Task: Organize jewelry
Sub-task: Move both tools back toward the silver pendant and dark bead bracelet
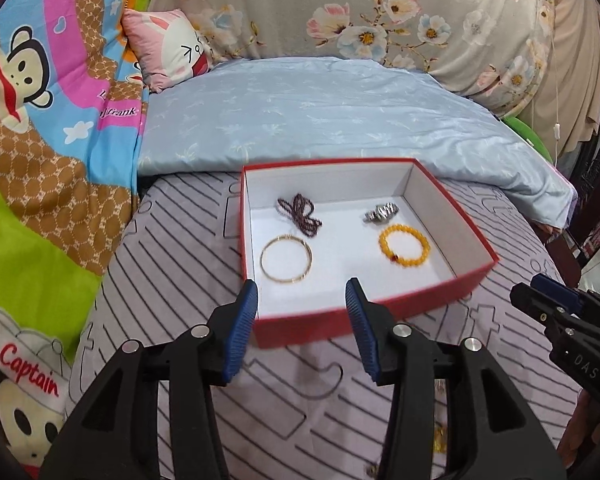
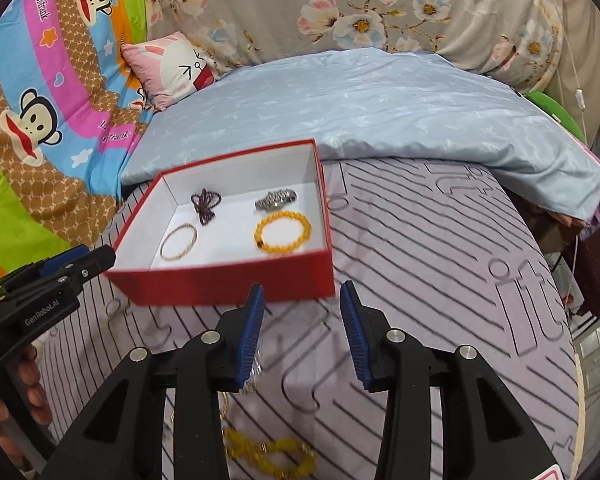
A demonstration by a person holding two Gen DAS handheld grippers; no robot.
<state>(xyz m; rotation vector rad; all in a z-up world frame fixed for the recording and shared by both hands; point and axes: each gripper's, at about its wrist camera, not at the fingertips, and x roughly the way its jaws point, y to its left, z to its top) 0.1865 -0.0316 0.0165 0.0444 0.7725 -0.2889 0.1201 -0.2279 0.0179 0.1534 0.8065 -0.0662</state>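
A red box (image 1: 440,294) (image 2: 220,280) with a white inside sits on the striped bed sheet. It holds a gold bangle (image 1: 286,258) (image 2: 179,241), a dark beaded string (image 1: 298,210) (image 2: 205,202), a silver watch band (image 1: 381,212) (image 2: 276,199) and a yellow bead bracelet (image 1: 404,245) (image 2: 283,231). My left gripper (image 1: 302,320) is open and empty at the box's near wall. My right gripper (image 2: 302,324) is open and empty just in front of the box. A yellow bead necklace (image 2: 268,454) and a silvery chain (image 2: 256,372) lie on the sheet under the right gripper.
A folded light-blue quilt (image 1: 320,112) lies behind the box. A pink cartoon pillow (image 1: 168,50) and a colourful monkey blanket (image 1: 40,120) are at the left. The bed's edge drops off at the right (image 2: 572,320). The right gripper shows at the left view's right edge (image 1: 540,292).
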